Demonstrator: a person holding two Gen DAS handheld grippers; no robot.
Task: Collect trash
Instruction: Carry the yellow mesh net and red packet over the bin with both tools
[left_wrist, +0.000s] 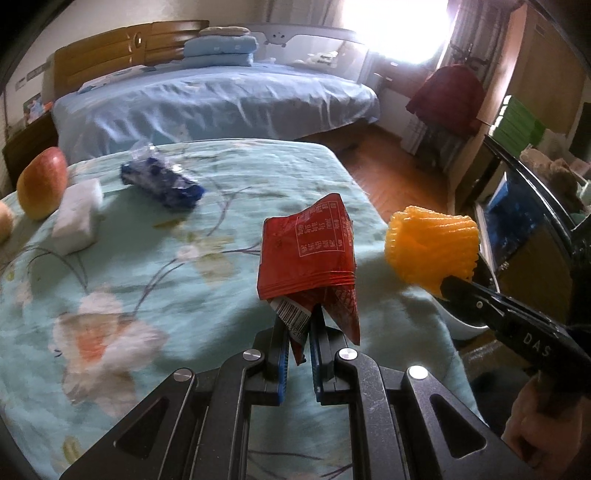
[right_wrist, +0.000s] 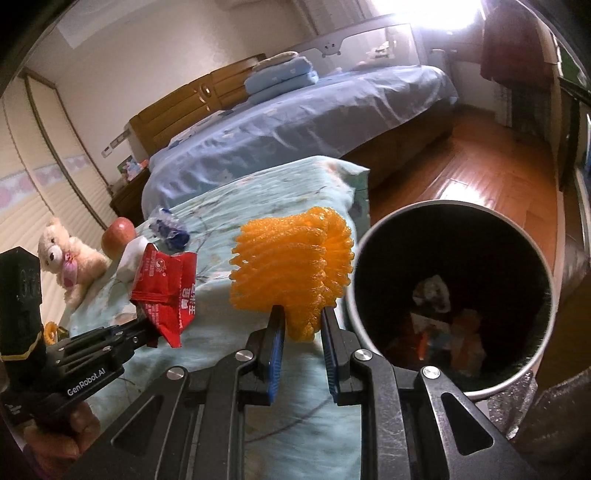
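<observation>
My left gripper (left_wrist: 300, 325) is shut on a red snack wrapper (left_wrist: 308, 254) and holds it above the floral-covered table (left_wrist: 147, 266). My right gripper (right_wrist: 302, 321) is shut on an orange foam fruit net (right_wrist: 291, 273), held up beside the table's right edge. Each gripper shows in the other's view, the right one (left_wrist: 448, 286) and the left one (right_wrist: 147, 332) with the wrapper (right_wrist: 164, 291). A round trash bin (right_wrist: 546, 280) with several pieces of trash inside stands just right of the net. A blue crumpled wrapper (left_wrist: 162, 182) lies on the table further back.
An apple (left_wrist: 42, 182) and a white block (left_wrist: 75, 216) sit at the table's left. A teddy bear (right_wrist: 66, 262) sits at the left end. A blue bed (left_wrist: 221, 99) lies behind, with wooden floor (right_wrist: 480, 170) to the right.
</observation>
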